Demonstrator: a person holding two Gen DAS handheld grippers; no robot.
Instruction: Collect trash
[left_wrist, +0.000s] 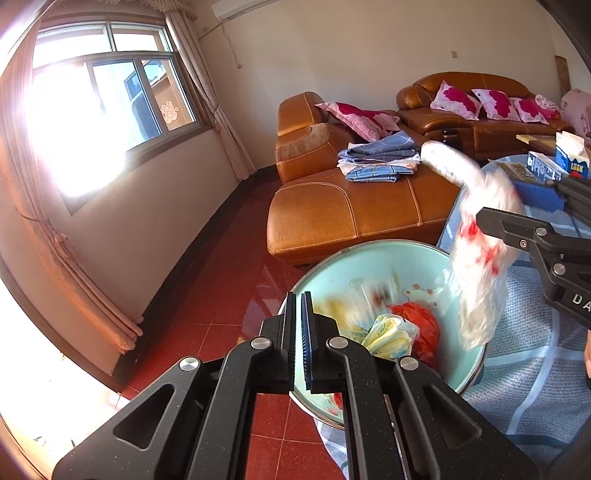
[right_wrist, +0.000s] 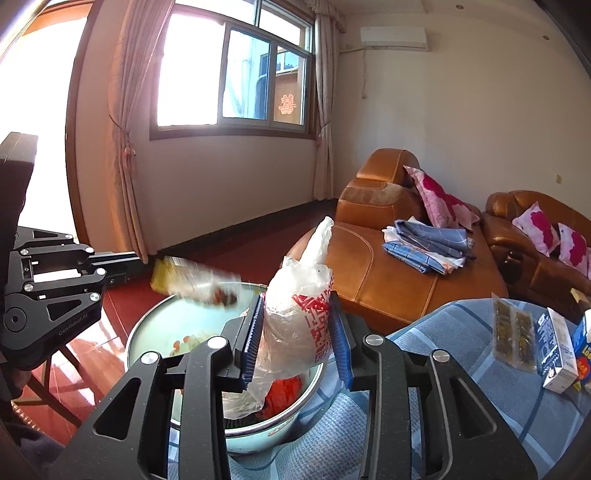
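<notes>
A pale blue basin (left_wrist: 369, 246) (right_wrist: 144, 326) sits at the edge of a table with a blue checked cloth (right_wrist: 461, 354). In it lie an orange plastic bag (left_wrist: 424, 325) and yellow wrappers (left_wrist: 388, 336). My right gripper (right_wrist: 298, 341) (left_wrist: 517, 206) hangs over the basin, jaws apart. A white plastic bag with red print (right_wrist: 295, 317) (left_wrist: 480, 258) stands loosely between its blue pads and looks blurred in the left wrist view. My left gripper (left_wrist: 298, 332) (right_wrist: 129, 264) is shut and empty above the basin's rim. A blurred clear wrapper (right_wrist: 192, 282) is in the air above the basin.
On the table to the right lie a flat packet (right_wrist: 513, 338) and small cartons (right_wrist: 557, 350) (left_wrist: 572, 162). An orange leather sofa (left_wrist: 351, 206) (right_wrist: 399, 280) with folded blue cloths (left_wrist: 376, 158) stands behind the basin. A red tiled floor (left_wrist: 207, 295) lies below.
</notes>
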